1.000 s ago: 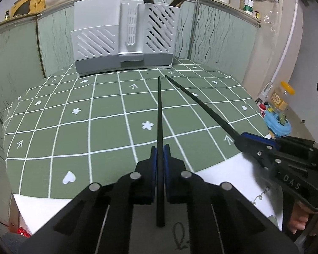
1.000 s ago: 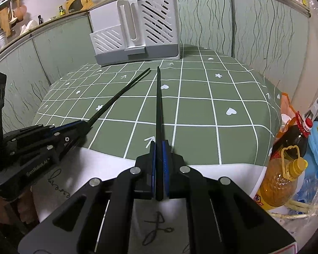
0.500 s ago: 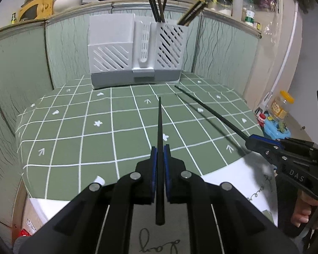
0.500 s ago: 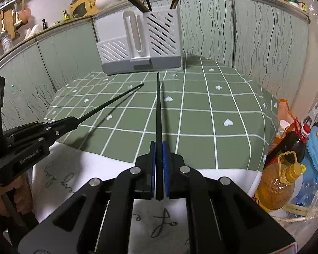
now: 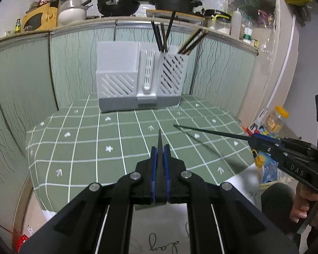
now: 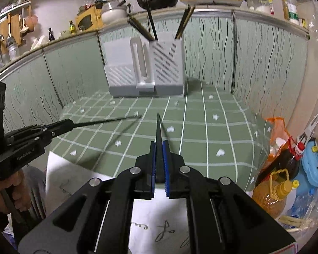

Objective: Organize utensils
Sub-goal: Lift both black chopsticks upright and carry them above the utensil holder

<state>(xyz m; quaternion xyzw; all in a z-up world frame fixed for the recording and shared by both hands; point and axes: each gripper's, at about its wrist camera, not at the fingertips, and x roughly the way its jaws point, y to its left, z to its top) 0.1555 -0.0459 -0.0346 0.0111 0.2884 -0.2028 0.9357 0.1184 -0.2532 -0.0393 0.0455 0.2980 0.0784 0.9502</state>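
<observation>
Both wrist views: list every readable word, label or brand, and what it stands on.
"DAS": side of the right gripper.
"GenRobot.AI": side of the left gripper.
Handwritten scrawl on the white paper: not legible.
Labels on the oil bottle and yellow-lidded jar: too blurred.

right gripper [image 6: 159, 165] clamped on a black chopstick [image 6: 158, 131], tip toward the grey utensil holder [image 6: 146, 69] at the table's [image 6: 222, 135] far edge

Green wavy-patterned wall panels [image 5: 78, 63] around a checked green tablecloth [image 5: 91, 148].
</observation>
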